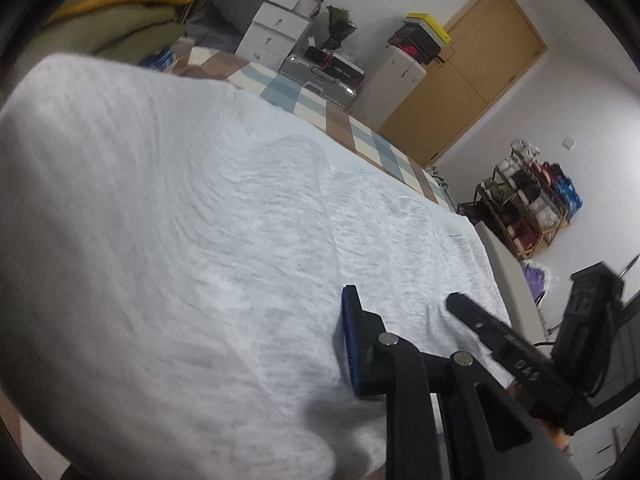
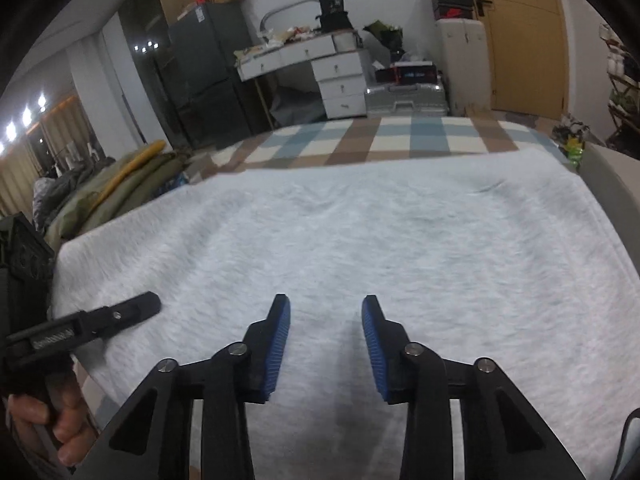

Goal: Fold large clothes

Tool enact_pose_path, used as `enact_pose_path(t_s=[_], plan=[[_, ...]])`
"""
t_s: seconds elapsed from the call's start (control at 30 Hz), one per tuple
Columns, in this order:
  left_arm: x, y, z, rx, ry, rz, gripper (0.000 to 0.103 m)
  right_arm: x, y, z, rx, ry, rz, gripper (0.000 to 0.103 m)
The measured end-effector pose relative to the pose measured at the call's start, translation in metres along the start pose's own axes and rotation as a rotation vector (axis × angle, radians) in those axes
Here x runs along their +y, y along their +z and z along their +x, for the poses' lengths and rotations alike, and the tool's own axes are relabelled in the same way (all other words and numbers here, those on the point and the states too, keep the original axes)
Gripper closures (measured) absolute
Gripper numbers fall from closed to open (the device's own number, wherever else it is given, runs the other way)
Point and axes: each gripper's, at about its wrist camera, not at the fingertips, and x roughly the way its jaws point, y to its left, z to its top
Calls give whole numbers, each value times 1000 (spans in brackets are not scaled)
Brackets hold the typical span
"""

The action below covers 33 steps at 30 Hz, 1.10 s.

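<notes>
A large pale grey garment [image 2: 340, 248] lies spread over the near part of the bed [image 2: 400, 136], its far edge straight across the checked cover and its near edge hanging at the bed's near edge. The right tool [image 2: 326, 312] hovers above the cloth near that edge, its blue pads apart with nothing pinched between them. The left tool [image 2: 150, 304] reaches in over the near left corner; in its own view [image 1: 400, 300] a visible gap separates the fingers, and cloth bulges up close before the lens, but I cannot tell if any is gripped. The likely trouble: closing on a single layer or on nothing, so one corner lifts alone and the fold goes skewed or slides off the bed.
</notes>
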Motion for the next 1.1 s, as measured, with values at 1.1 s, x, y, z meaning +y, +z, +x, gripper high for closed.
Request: enact_pose_path(t_s=[1.1], plan=[[-170,-20,6,-115,181,965,88,-57,-10,30,155,271,233,93]])
